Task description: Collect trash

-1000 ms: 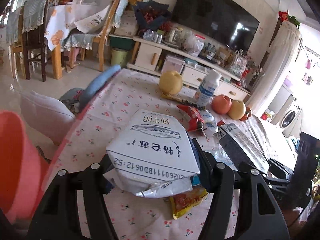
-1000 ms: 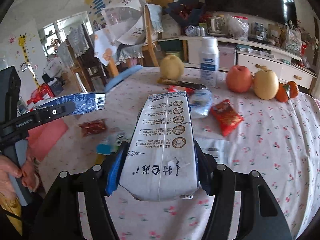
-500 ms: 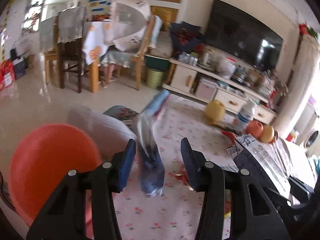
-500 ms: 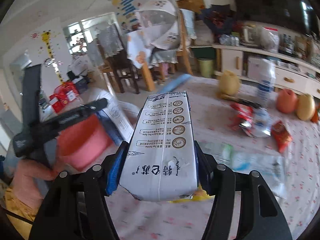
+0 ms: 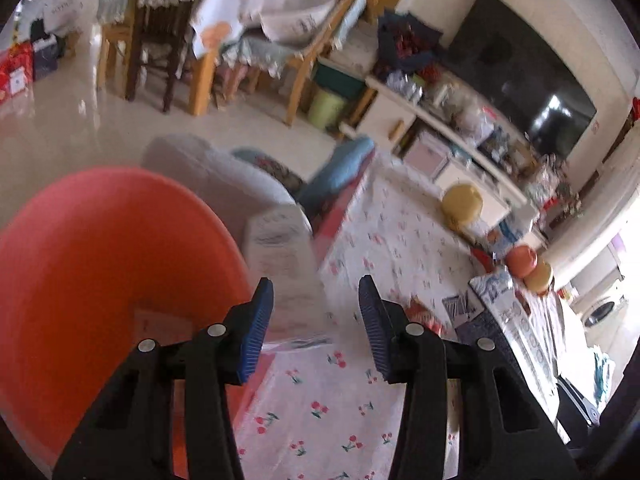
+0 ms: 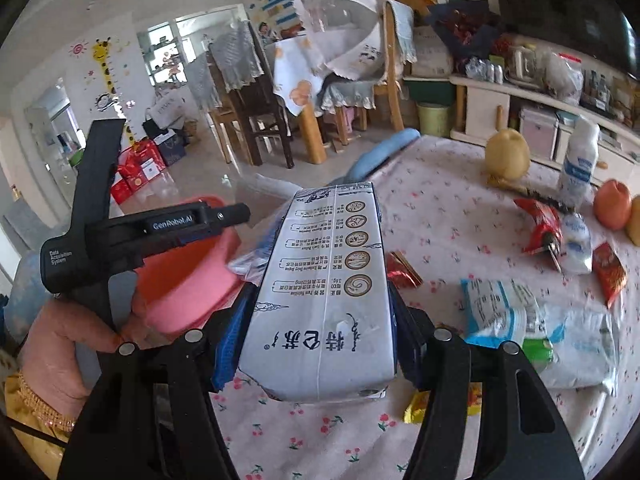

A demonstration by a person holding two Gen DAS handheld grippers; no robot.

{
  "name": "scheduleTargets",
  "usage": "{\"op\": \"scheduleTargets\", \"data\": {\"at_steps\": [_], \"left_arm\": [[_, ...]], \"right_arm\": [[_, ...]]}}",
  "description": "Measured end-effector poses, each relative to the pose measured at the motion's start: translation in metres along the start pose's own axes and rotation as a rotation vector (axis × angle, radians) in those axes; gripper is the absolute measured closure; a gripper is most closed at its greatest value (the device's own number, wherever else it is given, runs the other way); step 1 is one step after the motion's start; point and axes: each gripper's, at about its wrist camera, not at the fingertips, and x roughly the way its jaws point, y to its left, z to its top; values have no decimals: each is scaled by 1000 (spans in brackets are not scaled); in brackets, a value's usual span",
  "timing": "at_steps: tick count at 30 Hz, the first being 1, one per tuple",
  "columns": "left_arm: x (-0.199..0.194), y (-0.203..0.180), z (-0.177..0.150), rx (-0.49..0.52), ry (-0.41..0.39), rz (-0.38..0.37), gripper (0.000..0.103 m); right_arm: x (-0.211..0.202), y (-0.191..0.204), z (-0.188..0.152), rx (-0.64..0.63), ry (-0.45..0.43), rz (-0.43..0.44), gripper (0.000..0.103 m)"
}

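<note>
Left wrist view: the left gripper [image 5: 316,320] is seen with jaws just narrowed, gripping nothing; a blurred flattened carton [image 5: 286,268] is seen beyond them, beside the red bin [image 5: 100,272]. Right wrist view: a milk carton [image 6: 324,296] is clamped by the right gripper [image 6: 316,344] over the cherry-print table [image 6: 460,216]

The flattened carton [image 5: 286,276] has left the left gripper [image 5: 316,324], whose fingers narrowed, beside the red basin [image 5: 100,280].

Left gripper [image 6: 244,214] body: "GenRobot.AI" on the arm; "Data Acquisition System" on the housing. Milk carton [image 6: 324,300] between the right gripper's fingers [image 6: 226,354]: Chinese characters "特仑苏" printed near the base.
</note>
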Motion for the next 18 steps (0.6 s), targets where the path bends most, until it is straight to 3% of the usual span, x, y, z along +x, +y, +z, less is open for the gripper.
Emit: {"op": "scheduleTargets", "data": {"at_steps": [4,8,18], "left_arm": [[-9,3,-1,-5,-48,12,57],[-6,6,-1,-27,-37,35,57],[-41,31,12,-158,-204,84,57]], "right_arm": [[-4,-11,-9,23,0,-2,40],[-5,-14,-14,28,1,1,40],[-3,-1,-17,7,13,50,40]]}}
